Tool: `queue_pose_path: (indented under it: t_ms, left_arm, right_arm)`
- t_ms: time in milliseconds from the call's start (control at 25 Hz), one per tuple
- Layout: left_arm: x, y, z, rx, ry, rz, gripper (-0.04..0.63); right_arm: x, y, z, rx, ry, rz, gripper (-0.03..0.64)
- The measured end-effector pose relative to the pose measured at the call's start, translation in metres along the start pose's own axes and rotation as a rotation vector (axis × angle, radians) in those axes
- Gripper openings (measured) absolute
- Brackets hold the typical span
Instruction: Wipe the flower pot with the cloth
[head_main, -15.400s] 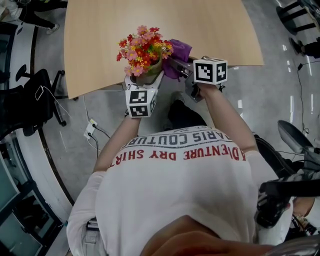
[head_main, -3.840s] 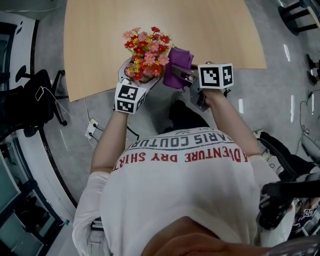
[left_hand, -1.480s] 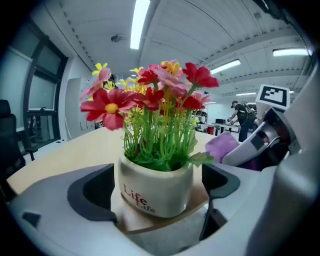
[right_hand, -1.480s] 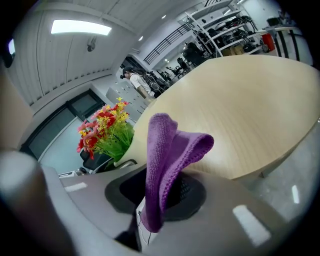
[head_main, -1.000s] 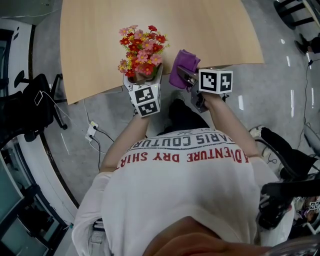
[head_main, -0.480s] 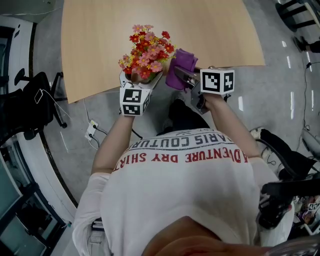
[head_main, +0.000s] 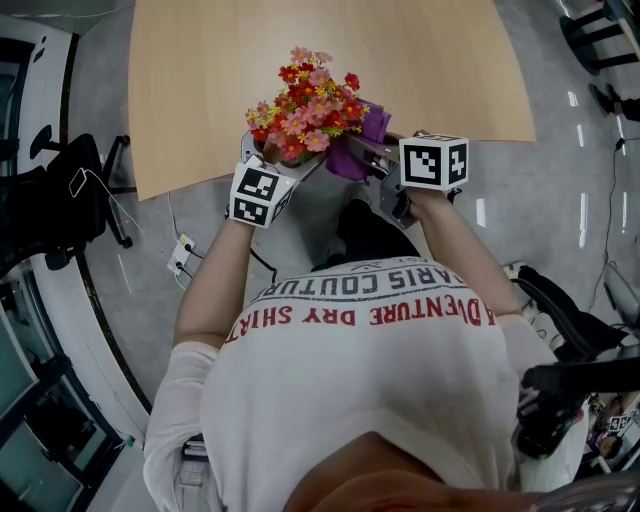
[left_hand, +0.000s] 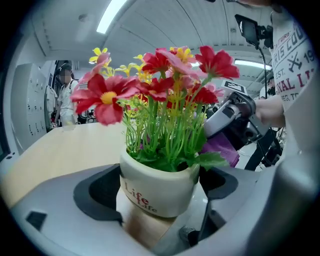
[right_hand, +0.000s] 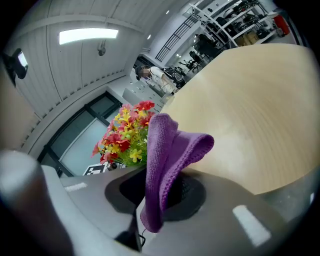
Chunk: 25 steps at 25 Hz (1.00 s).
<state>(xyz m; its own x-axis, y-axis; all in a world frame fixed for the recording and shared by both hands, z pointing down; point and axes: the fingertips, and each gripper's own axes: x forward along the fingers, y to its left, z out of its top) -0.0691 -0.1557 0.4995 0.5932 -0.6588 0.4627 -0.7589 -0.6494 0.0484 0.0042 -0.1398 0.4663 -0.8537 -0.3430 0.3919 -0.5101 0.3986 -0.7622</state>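
Observation:
A small cream flower pot (left_hand: 157, 189) printed "Life" holds red, pink and yellow artificial flowers (head_main: 305, 103). My left gripper (left_hand: 159, 200) is shut on the pot and holds it tilted in the air, over the wooden table's (head_main: 200, 70) near edge. My right gripper (right_hand: 157, 200) is shut on a folded purple cloth (right_hand: 167, 155), which stands up out of its jaws. In the head view the cloth (head_main: 372, 128) sits just right of the flowers, close against them. In the left gripper view the cloth (left_hand: 222, 149) shows behind the pot's right side.
The light wooden table (right_hand: 250, 130) stretches away beyond both grippers. Black office chairs (head_main: 45, 205) and cables (head_main: 180, 262) lie on the grey floor at the left. A person (left_hand: 64, 95) stands far off across the room.
The left gripper has carried the pot and flowers rightward, toward the cloth, over the last second. The right gripper has held nearly still with the cloth.

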Motion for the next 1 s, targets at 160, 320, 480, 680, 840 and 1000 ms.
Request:
queue_pose_path:
  t_ms: [160,320,480,680,840,1000]
  left_arm:
    - [0.000,0.001,-0.001,-0.001,-0.001,-0.003,0.500]
    - [0.004,0.008,-0.001,-0.006,0.000,-0.005,0.500]
    - [0.005,0.008,-0.001,-0.005,-0.005,-0.005,0.500]
    - [0.003,0.008,0.000,-0.003,-0.012,-0.008,0.500]
    - [0.002,0.008,0.000,0.002,-0.013,-0.021,0.500]
    - [0.001,0.007,-0.001,0.014,-0.017,-0.042,0.500]
  right_arm:
    - [0.010,0.000,-0.001,-0.002,0.018,0.006,0.058]
    - [0.022,-0.009,0.002,0.004,0.039,-0.006,0.058]
    - [0.027,-0.022,0.000,-0.019,0.068,-0.052,0.058]
    - [0.035,-0.041,-0.008,-0.036,0.115,-0.128,0.058]
    - [0.040,-0.051,-0.013,-0.014,0.133,-0.161,0.058]
    - [0.040,-0.052,-0.016,-0.027,0.140,-0.169,0.058]
